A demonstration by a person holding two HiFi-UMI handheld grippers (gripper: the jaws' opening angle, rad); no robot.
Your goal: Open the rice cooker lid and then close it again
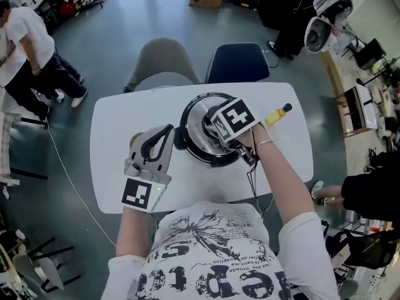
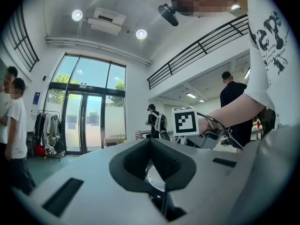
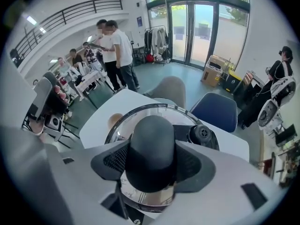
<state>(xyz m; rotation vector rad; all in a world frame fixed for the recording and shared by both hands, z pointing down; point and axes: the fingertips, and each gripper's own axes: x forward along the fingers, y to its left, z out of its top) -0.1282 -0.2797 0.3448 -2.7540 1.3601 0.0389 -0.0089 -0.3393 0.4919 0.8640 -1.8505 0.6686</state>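
Note:
The rice cooker (image 1: 195, 119) stands mid-table, its glass lid (image 3: 123, 125) down, with a black knob (image 3: 152, 144) in the middle and a steam vent (image 3: 202, 135) beside it. My right gripper (image 1: 220, 137) points steeply down over the lid; its jaws are shut on the knob, a pad pressed to each side (image 3: 152, 164). My left gripper (image 1: 164, 136) lies level at the cooker's left side, tips close to its black base. In the left gripper view its jaw tips meet (image 2: 151, 165), and something shiny shows low behind them. The right gripper's marker cube (image 2: 185, 121) shows ahead.
A yellow and black item (image 1: 278, 113) lies on the white table (image 1: 112, 136) right of the cooker. A grey chair (image 1: 164, 61) and a blue chair (image 1: 237, 61) stand at the far edge. People (image 1: 25, 49) stand at the far left.

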